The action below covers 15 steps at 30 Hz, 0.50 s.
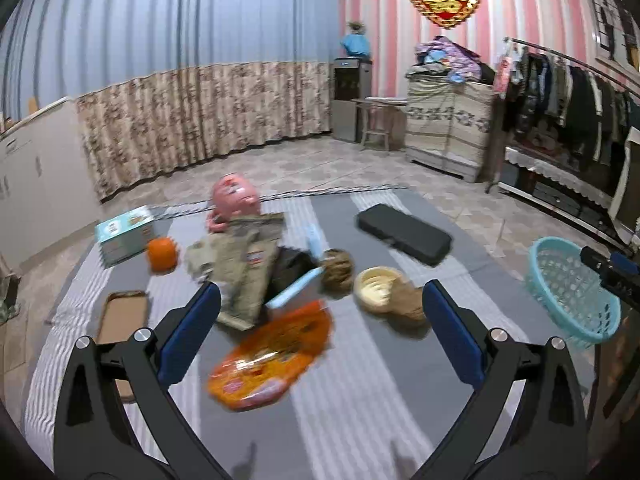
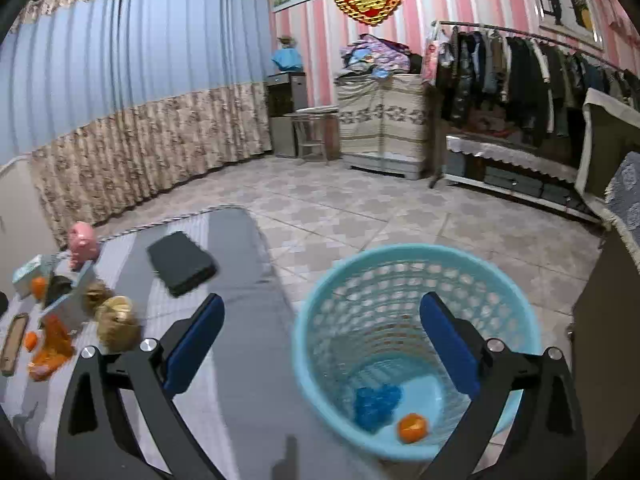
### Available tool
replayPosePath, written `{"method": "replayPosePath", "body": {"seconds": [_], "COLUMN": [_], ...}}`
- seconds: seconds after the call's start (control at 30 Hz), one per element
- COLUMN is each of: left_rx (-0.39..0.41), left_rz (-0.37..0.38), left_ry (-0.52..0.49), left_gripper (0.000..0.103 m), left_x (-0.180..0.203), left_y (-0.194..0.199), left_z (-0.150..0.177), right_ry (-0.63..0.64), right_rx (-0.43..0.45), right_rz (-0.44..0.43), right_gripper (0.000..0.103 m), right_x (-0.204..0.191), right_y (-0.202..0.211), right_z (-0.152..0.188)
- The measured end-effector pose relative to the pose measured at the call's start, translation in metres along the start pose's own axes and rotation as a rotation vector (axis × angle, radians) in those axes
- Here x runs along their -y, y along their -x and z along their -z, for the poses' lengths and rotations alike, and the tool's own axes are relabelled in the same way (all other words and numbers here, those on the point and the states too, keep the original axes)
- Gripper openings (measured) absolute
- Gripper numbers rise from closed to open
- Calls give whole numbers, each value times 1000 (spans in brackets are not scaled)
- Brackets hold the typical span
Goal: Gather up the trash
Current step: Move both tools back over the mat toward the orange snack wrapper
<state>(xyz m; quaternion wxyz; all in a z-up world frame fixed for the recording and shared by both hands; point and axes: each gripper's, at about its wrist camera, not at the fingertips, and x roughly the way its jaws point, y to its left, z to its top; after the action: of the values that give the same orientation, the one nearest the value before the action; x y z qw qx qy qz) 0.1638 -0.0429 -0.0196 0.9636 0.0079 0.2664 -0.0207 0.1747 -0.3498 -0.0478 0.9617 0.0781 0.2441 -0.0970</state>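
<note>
My left gripper [image 1: 320, 320] is open and empty above an orange snack wrapper [image 1: 272, 356] on the grey striped mat [image 1: 360, 420]. Beyond it lie a tan paper bag [image 1: 244, 268], a light blue strip [image 1: 296, 290], a brown crumpled ball [image 1: 338, 268] and a cream cup [image 1: 378, 288]. My right gripper [image 2: 322, 340] is open and empty over the light blue mesh basket [image 2: 332, 292], which holds a crumpled blue piece [image 2: 376, 402] and an orange piece [image 2: 413, 428]. The basket also shows in the left wrist view [image 1: 572, 288].
On the mat are a black flat case [image 1: 404, 234], a pink piggy bank [image 1: 234, 200], a small box [image 1: 124, 234], an orange ball [image 1: 162, 254] and a brown tray [image 1: 122, 316]. A clothes rack [image 2: 520, 72] and covered cabinet [image 2: 380, 120] stand at the walls.
</note>
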Motion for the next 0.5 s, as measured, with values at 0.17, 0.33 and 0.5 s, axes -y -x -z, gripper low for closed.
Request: {"method": "replayPosePath", "body": {"seconds": [0.17, 0.33, 0.5], "left_rx": [-29, -80, -146], "left_rz": [-59, -105, -79], "left_ry": [31, 49, 99], "left_gripper": [98, 97, 97], "left_x": [-39, -70, -86], "left_y": [-2, -12, -29], "left_z": [13, 33, 49], "right_ry": [16, 56, 122], "right_rx": [-29, -81, -113], "right_rz": [-80, -149, -147], "right_gripper": [96, 96, 96], "right_x": [-39, -74, -98], "right_y": [-5, -11, -19], "right_z": [10, 27, 35]}}
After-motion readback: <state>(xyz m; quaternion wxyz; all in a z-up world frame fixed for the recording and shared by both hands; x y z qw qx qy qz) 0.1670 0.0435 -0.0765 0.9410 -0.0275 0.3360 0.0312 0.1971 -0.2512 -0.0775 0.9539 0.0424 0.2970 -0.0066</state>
